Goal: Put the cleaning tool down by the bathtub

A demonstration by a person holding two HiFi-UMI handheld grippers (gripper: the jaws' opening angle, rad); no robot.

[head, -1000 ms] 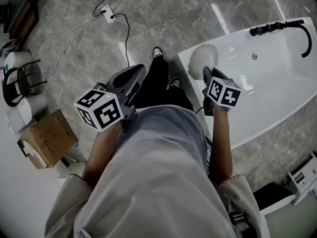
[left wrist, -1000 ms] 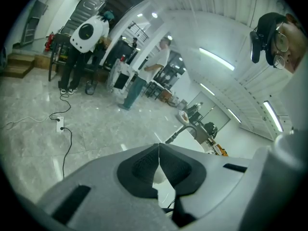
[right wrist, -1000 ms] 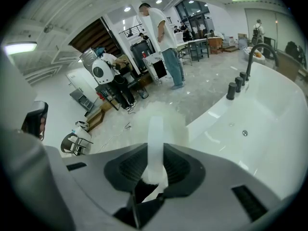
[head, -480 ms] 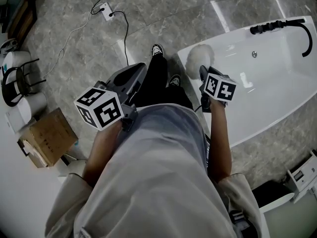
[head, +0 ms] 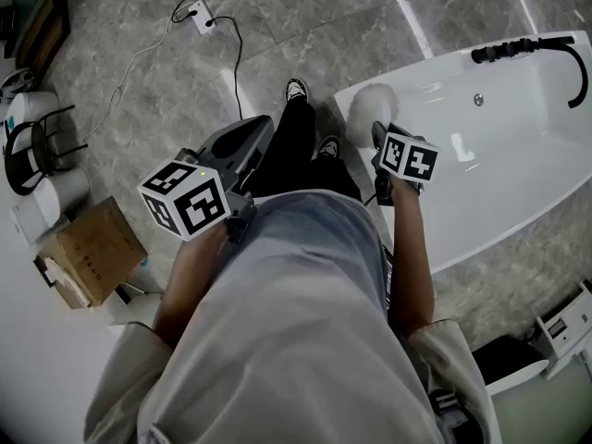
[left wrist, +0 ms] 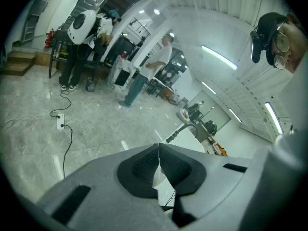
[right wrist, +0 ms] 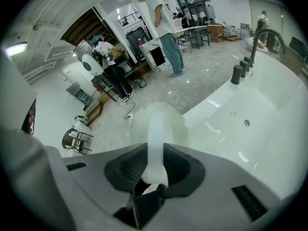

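Cleaning tool, a fluffy white duster sort of thing, is sitting right over the near corner of the bathtub, with its head above the rim. The right gripper has its jaws clamped on the white handle. The left gripper is away from the tub over the floor, jaws closed together on nothing.

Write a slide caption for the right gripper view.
Right tool clamps a fluffy white brush by its handle beside the bathtub.
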